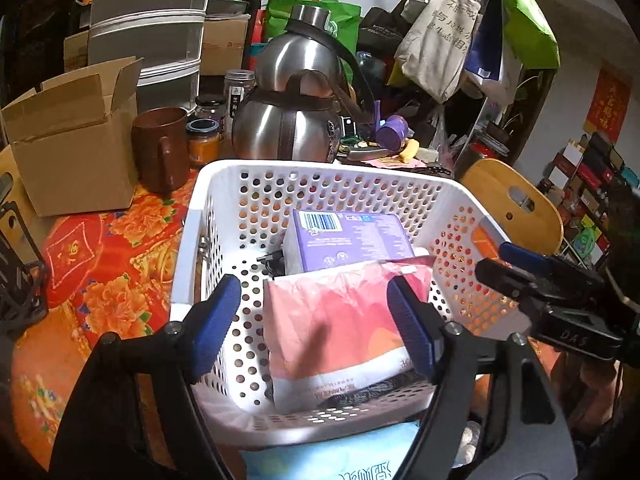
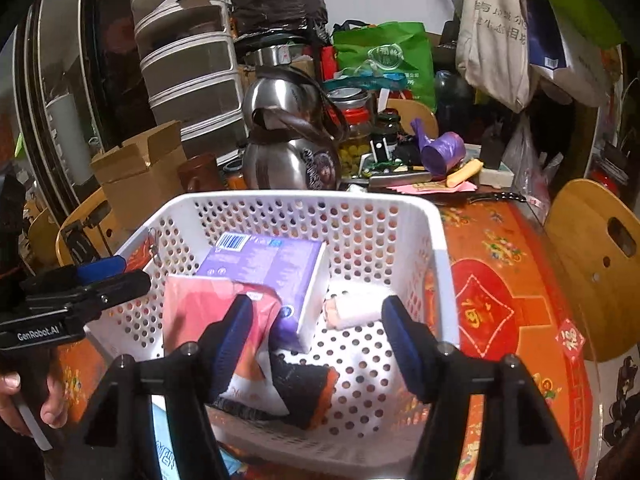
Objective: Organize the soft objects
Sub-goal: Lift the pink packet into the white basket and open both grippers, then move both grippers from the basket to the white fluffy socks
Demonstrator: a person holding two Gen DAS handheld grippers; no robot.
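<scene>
A white perforated basket (image 1: 320,172) (image 2: 440,248) stands on the red floral tablecloth. Inside lie a pink tissue pack (image 1: 340,320) (image 2: 200,308), a purple tissue pack (image 1: 352,240) (image 2: 272,268), a small white roll (image 2: 356,308) and a dark knitted cloth (image 2: 304,388). My left gripper (image 1: 316,320) is open and empty above the basket's near edge, over the pink pack. My right gripper (image 2: 316,344) is open and empty above the basket's near side. A light blue tissue pack (image 1: 340,456) (image 2: 164,452) lies in front of the basket, below the grippers.
Behind the basket stand a steel kettle (image 1: 292,112) (image 2: 288,140), a brown mug (image 1: 160,148), jars (image 1: 204,140), an open cardboard box (image 1: 76,140) (image 2: 140,172) and stacked drawers (image 1: 148,28). A purple scoop (image 2: 440,152) and clutter lie at the back right. Wooden chairs (image 1: 516,204) (image 2: 600,264) stand at the right.
</scene>
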